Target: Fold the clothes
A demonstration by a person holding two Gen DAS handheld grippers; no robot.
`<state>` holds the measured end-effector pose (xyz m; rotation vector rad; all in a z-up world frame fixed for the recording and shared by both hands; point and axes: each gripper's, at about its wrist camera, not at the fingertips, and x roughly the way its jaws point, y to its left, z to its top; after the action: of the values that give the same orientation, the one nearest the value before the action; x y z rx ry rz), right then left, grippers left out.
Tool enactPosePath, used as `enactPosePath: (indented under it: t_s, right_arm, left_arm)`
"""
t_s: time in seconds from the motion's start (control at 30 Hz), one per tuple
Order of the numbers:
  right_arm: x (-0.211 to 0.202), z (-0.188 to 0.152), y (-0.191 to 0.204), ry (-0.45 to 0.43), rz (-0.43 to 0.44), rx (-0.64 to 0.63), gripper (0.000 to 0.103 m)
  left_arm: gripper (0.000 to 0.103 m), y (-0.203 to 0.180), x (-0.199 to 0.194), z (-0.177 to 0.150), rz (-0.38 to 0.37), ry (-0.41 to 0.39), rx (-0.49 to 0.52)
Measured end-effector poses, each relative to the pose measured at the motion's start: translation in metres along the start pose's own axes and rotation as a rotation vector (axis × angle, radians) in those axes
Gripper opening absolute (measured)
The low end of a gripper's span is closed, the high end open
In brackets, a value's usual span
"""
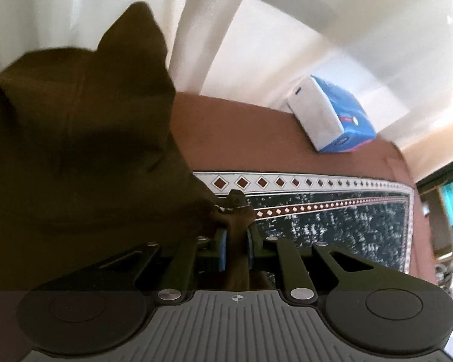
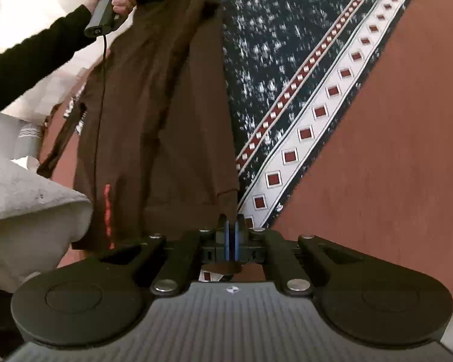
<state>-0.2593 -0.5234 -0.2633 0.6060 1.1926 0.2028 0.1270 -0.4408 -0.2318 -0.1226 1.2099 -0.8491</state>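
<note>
Dark brown garment [image 2: 166,105] – red stripe, speckled diamond-bordered rug [image 2: 287,45], blue-white tissue box [image 1: 332,114]

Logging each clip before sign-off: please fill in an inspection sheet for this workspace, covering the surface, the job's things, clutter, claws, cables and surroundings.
Surface: reddish-brown cover with a dark speckled panel and diamond-pattern borders.
Job's things: brown garment lifted off the cover, stretched between both claws; a red stripe near one edge.
Clutter: blue and white tissue box at the far edge of the cover.
Claws: left claw shut on bunched garment fabric; right claw shut on a garment corner.
Cables: one thin black cable hanging from the left handle, across the garment.
Surroundings: pale walls; grey and white cloth beside the cover; a dark sleeve.
</note>
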Motion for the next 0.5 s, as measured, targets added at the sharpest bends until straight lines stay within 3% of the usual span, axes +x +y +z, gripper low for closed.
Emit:
enactPosePath:
  t_s: [0.07, 0.1, 0.13, 0.23, 0.33, 0.4, 0.47, 0.5]
  right_arm:
    - [0.001, 0.0, 0.001, 0.003, -0.011, -0.009, 0.004]
    - [0.0, 0.0, 0.0, 0.006, -0.012, -0.011, 0.004]
    - [-0.001, 0.0, 0.0, 0.012, -0.015, -0.013, 0.009]
    - [-0.012, 0.004, 0.005, 0.013, -0.042, -0.045, 0.015]
    - [-0.037, 0.019, 0.018, -0.049, -0.032, -0.092, 0.017]
    - [-0.05, 0.038, 0.036, -0.097, -0.007, -0.175, 0.026]
    - [-0.061, 0.059, 0.055, -0.141, 0.019, -0.262, 0.039]
    - [-0.062, 0.072, 0.067, -0.154, 0.034, -0.314, 0.039]
  left_arm:
    - [0.042, 0.001, -0.01, 0.001, -0.024, -0.009, -0.014]
    - [0.058, 0.001, -0.018, 0.001, -0.038, -0.014, -0.011]
    - [0.064, 0.0, -0.026, 0.002, -0.052, -0.019, -0.008]
    - [0.068, 0.0, -0.06, 0.001, -0.114, -0.056, 0.0]
    - [0.081, 0.015, -0.127, -0.015, -0.151, -0.185, -0.019]
    - [0.081, 0.038, -0.173, -0.034, -0.134, -0.267, -0.063]
    - [0.081, 0.06, -0.211, -0.054, -0.065, -0.334, -0.099]
    - [0.082, 0.073, -0.233, -0.068, -0.012, -0.369, -0.115]
